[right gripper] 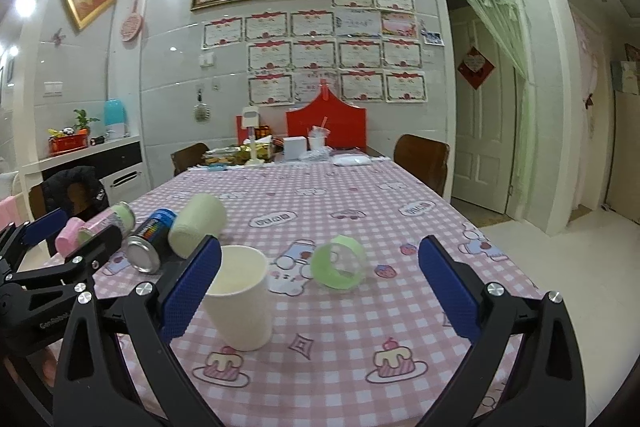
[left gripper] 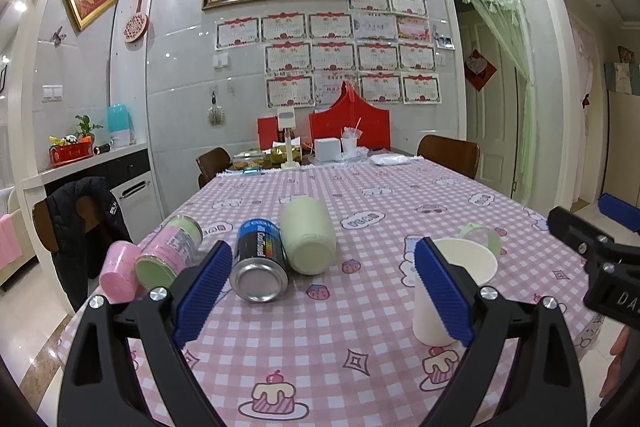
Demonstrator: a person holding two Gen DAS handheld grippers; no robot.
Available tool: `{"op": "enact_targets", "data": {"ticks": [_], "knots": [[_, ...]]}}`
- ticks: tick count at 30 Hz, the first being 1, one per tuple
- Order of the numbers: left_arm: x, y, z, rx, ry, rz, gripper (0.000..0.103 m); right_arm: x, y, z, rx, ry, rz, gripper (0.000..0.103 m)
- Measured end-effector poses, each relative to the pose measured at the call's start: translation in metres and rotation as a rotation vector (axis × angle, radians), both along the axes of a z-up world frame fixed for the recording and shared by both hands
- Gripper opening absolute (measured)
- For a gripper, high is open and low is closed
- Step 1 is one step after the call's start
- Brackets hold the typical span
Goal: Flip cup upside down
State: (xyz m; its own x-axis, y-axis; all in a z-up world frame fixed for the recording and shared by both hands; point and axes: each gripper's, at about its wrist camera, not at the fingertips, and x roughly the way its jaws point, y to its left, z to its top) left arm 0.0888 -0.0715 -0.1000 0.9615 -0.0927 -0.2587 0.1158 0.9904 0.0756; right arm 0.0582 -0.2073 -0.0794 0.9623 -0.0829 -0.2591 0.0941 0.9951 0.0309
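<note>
White cup (right gripper: pixel 240 297) upright, mouth up, near table (left gripper: pixel 360 367) front edge. Left gripper (left gripper: pixel 320 291) and right gripper (right gripper: pixel 320 291) both spread wide, holding nothing. Green tape roll (right gripper: pixel 338 262) just beside cup; can (left gripper: pixel 260 261) and jars lie further left, probably not touching it.

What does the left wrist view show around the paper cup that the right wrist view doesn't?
Only the left wrist view shows the pink roll in full and the right gripper's side. Only the right wrist view shows the green tape ring unobstructed and the left gripper from the side. Both show the upright paper cup, the blue can and the pale green roll on the checked tablecloth.
</note>
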Motion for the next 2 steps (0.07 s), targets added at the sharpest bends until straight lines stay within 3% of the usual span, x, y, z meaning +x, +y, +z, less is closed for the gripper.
{"op": "enact_targets", "data": {"ticks": [2], "knots": [[0.0037,-0.0014,-0.0034,0.007,0.011,0.007,0.091,0.0011,-0.0029,-0.0028,-0.009,0.009,-0.02,0.095]]}}
